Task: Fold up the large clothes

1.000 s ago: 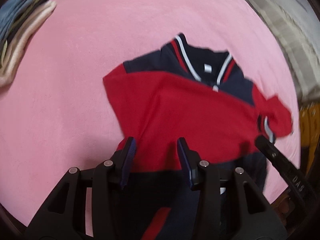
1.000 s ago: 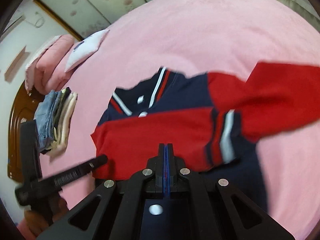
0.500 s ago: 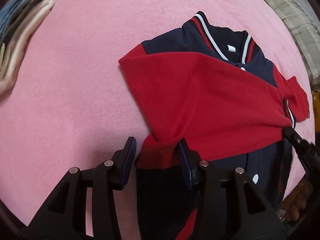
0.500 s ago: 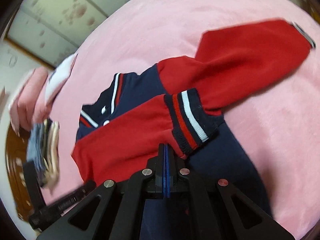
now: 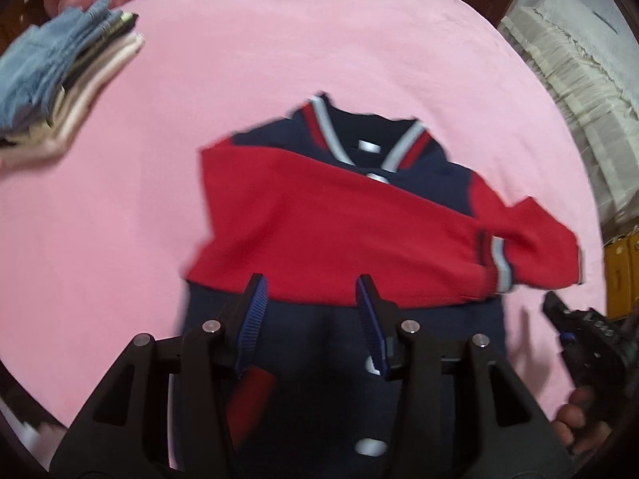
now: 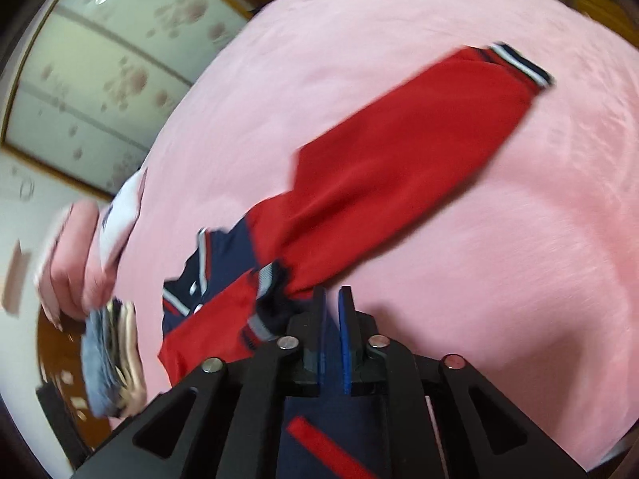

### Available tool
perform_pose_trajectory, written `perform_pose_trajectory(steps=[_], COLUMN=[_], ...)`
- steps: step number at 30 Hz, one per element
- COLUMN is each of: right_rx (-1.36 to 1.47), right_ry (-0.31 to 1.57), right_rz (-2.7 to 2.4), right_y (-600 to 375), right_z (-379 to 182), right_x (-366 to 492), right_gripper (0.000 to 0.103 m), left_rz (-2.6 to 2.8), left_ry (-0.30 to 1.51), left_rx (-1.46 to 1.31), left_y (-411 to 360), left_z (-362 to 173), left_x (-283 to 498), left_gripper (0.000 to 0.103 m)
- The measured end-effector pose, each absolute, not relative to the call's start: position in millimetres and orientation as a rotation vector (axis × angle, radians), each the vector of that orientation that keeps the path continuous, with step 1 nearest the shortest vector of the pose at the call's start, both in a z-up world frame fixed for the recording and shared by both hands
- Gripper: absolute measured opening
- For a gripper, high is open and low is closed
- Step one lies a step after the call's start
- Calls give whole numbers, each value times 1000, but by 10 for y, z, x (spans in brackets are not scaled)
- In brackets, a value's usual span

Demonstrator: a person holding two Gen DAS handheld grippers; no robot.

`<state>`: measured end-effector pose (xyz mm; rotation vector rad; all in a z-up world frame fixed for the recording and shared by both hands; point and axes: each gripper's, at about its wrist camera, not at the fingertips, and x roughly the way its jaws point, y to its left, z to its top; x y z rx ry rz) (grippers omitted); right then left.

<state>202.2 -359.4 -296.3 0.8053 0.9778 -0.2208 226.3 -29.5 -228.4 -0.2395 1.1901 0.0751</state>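
We see the navy-and-red jacket (image 5: 343, 231) lying on the pink bed (image 5: 279, 40), collar away from us, one red sleeve folded across the chest, the other (image 6: 407, 159) stretched out sideways. The left hand-held gripper (image 5: 311, 311) hovers above the jacket, jaws apart and opening, holding nothing. The right hand-held gripper (image 6: 332, 319) is just parting, its jaws opening, with no cloth between them.

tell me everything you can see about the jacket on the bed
The jacket is navy with red sleeves and red, white and navy striped collar and cuffs, in what looks like soft fleece. It lies flat on the pink bedspread, collar away. One sleeve is folded across its chest; the other stretches out sideways. No gripper holds it.
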Motion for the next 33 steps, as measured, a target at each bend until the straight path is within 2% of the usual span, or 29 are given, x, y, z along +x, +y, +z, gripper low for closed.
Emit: perform_pose_trajectory(steps=[2, 7, 9, 10, 12, 20, 22, 24, 26, 27, 33], right_rx=[875, 979, 987, 992, 1007, 1198, 1260, 1291, 1310, 1311, 1240], right_ry=[1014, 1068, 1066, 1057, 1038, 926, 894, 867, 838, 823, 719], right_rz=[-263, -299, -324, -334, -361, -386, -390, -406, -425, -434, -409], right_y=[-3913, -4634, -4889, -4984, -5202, -5707, -5802, -5828, -5822, -5835, -5744], right_z=[-3065, -3209, -3231, -3244, -3284, -3581, -3619, -3623, -3613, -3600, -3258], right_x=[2000, 1965, 1980, 1990, 2017, 2172, 2197, 2256, 2314, 2322, 2485], right_gripper=[20, 23, 36, 37, 37, 37, 35, 24, 18, 11, 9], left_rz=[66, 38, 33, 32, 33, 71, 89, 105, 121, 128, 138], left_ry=[1221, 1306, 1312, 1317, 1323, 1354, 1352, 1350, 1349, 1350, 1330], left_rx=[-255, -283, -284, -277, -265, -257, -266, -273, -282, -287, -295], left_y=[-542, -1176, -1362, -1431, -1553, -1717, -1718, -1705, -1692, -1685, -1561], left_z=[-2290, -2398, -2390, -2396, -2403, -2412, -2416, -2427, -2435, -2431, -2389], left_x=[2286, 2294, 2275, 2322, 2346, 2477, 2507, 2531, 2549, 2553, 2550], left_gripper=[44, 44, 46, 50, 54, 54, 54, 54, 54, 54, 54])
